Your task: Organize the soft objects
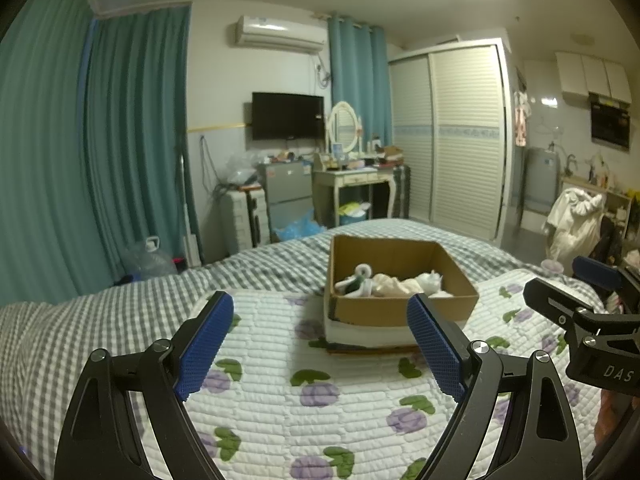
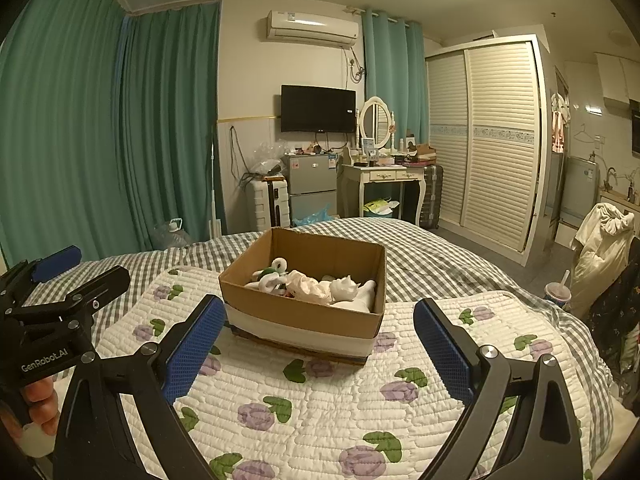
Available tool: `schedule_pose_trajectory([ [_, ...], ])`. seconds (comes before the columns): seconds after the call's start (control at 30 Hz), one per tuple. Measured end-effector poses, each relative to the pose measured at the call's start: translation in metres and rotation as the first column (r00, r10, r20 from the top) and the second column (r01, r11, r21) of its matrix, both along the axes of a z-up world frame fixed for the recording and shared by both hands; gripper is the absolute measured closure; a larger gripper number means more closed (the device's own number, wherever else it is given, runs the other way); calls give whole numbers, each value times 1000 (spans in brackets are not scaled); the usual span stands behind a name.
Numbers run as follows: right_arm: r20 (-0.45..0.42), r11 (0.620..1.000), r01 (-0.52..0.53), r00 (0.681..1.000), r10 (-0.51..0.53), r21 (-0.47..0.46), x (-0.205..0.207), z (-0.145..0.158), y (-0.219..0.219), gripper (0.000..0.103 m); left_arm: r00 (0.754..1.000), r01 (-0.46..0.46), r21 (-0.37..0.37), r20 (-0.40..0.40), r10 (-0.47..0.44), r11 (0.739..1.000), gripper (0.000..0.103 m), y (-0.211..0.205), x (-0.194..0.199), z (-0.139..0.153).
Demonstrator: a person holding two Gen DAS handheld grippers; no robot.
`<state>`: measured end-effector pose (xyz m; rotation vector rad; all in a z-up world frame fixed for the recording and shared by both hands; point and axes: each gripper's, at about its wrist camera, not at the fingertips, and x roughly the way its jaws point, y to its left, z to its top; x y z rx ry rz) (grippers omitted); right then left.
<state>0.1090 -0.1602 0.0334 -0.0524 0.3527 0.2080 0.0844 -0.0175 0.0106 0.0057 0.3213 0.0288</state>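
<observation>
An open cardboard box (image 1: 404, 312) stands on a white quilt with purple flowers (image 1: 280, 400) on the bed; it also shows in the right wrist view (image 2: 296, 304). Inside lie several soft objects (image 1: 392, 282): white, cream and green-and-white pieces, seen too in the right wrist view (image 2: 316, 284). My left gripper (image 1: 320, 312) is open and empty, held above the quilt just short of the box. My right gripper (image 2: 316, 316) is open and empty, also just short of the box. The right gripper's body shows at the right of the left wrist view (image 1: 580, 312).
A grey checked bedspread (image 2: 440, 256) covers the bed beyond the quilt. Past the bed's foot stand a small fridge (image 2: 310, 188), a dressing table (image 2: 384, 176) and a wardrobe (image 2: 488, 140). Teal curtains (image 2: 80, 140) hang at the left. A cup with a straw (image 2: 557, 292) stands at the right.
</observation>
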Motion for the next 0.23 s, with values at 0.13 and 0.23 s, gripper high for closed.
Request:
schedule_pose_trajectory([
  [0.13, -3, 1000, -1, 1000, 1, -2, 0, -1, 0, 7, 1000, 2, -4, -2, -2, 1000, 13, 1, 0, 0],
  [0.23, -5, 1000, -1, 1000, 1, -2, 1, -1, 0, 7, 1000, 1, -1, -2, -1, 1000, 13, 1, 0, -1],
])
